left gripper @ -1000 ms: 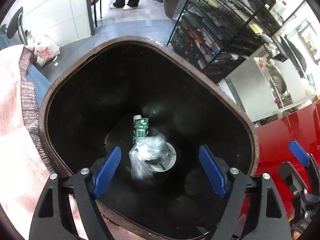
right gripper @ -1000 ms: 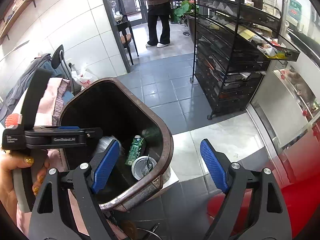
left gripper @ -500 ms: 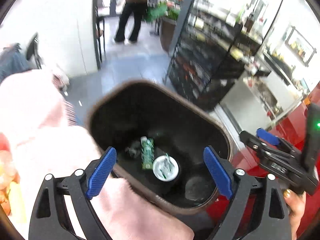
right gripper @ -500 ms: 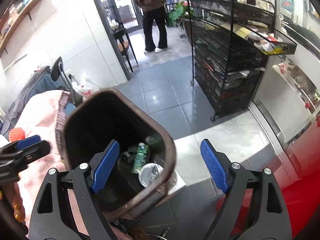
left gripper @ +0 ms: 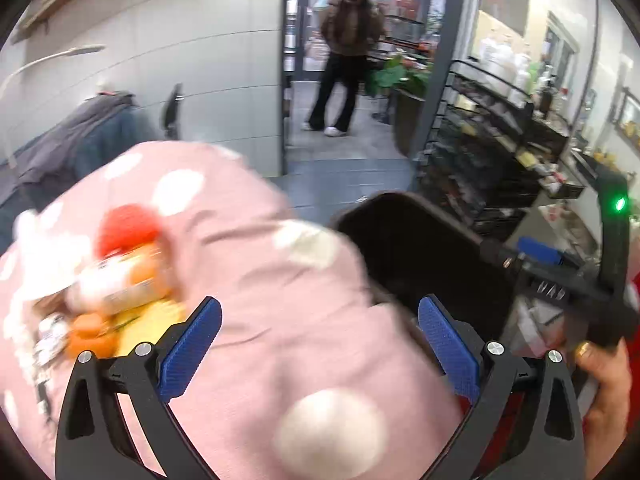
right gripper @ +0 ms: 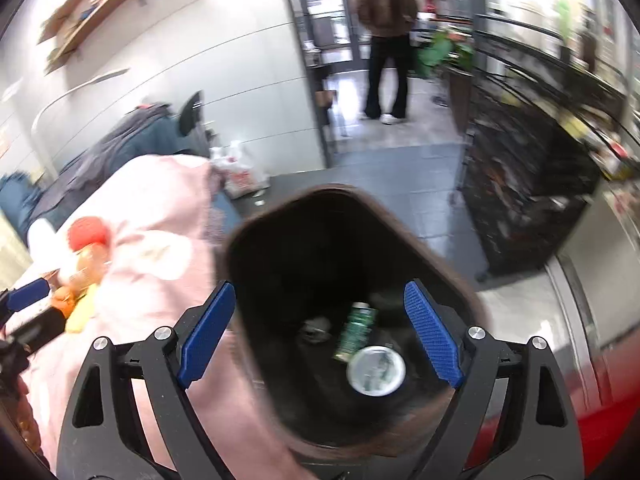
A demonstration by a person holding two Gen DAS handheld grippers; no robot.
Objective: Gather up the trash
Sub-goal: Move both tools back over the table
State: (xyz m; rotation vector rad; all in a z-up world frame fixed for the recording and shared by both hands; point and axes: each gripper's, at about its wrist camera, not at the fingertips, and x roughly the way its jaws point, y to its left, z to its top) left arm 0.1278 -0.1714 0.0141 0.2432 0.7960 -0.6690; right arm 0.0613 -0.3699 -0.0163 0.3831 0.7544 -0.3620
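A dark brown trash bin [right gripper: 256, 236] stands open below my right gripper [right gripper: 320, 336], which is open and empty above its mouth. Inside lie a green carton [right gripper: 356, 330], a clear plastic cup lid [right gripper: 376, 370] and a crumpled wrapper [right gripper: 316, 326]. My left gripper [left gripper: 320, 356] is open and empty over a pink spotted cloth [left gripper: 280, 300]. The bin [left gripper: 420, 248] shows to its right in that view. Blurred orange and yellow items [left gripper: 120, 292] lie on the cloth to the left.
A person [right gripper: 386, 36] stands in the doorway beyond. A black wire rack [right gripper: 528, 152] of goods fills the right side. A white plastic bag [right gripper: 240, 172] lies on the grey floor behind the bin. A red surface [right gripper: 600, 432] is at lower right.
My left gripper has swung up and left, away from the bin and over the pink cloth. My right gripper has moved over the bin mouth. The clear wrapper now lies inside the bin.
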